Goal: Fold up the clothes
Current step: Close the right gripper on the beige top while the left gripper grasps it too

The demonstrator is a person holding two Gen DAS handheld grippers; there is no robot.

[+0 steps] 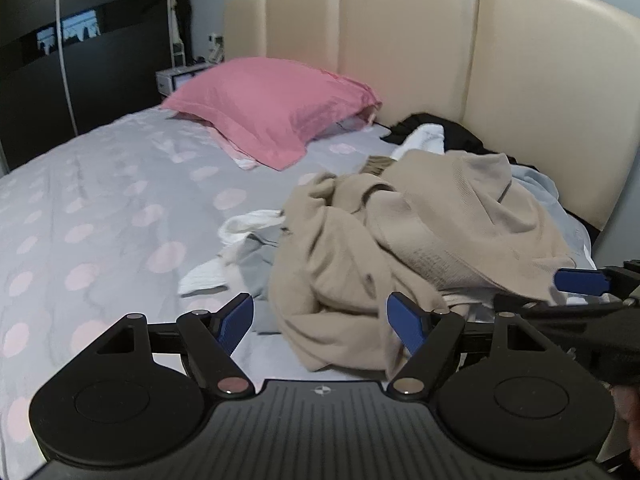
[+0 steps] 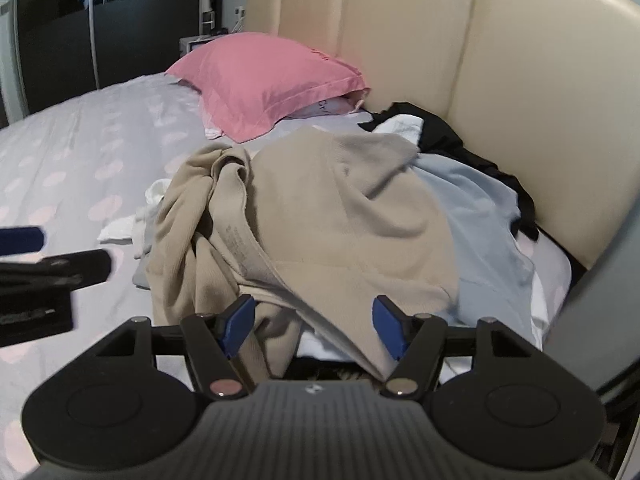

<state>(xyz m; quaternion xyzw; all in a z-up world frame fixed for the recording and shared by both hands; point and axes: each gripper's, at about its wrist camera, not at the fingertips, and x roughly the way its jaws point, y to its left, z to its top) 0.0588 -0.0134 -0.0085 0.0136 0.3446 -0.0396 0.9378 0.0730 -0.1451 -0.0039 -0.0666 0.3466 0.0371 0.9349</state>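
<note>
A pile of clothes lies on the bed near the headboard. On top is a crumpled beige garment (image 1: 400, 236), also in the right wrist view (image 2: 320, 216). Under it are a light blue garment (image 2: 480, 220), white pieces (image 1: 248, 228) and a black garment (image 2: 460, 140). My left gripper (image 1: 320, 322) is open, its blue pads at the near edge of the beige garment. My right gripper (image 2: 312, 326) is open, pads either side of the beige garment's near hem, gripping nothing. The right gripper's blue fingertip (image 1: 580, 282) shows at the left view's right edge.
A pink pillow (image 1: 272, 108) lies at the head of the bed. The grey bedsheet (image 1: 100, 208) with pink dots stretches to the left. A cream padded headboard (image 1: 520, 80) stands behind the pile. A dark wardrobe (image 1: 60, 60) and a small bedside unit (image 1: 176, 78) are far left.
</note>
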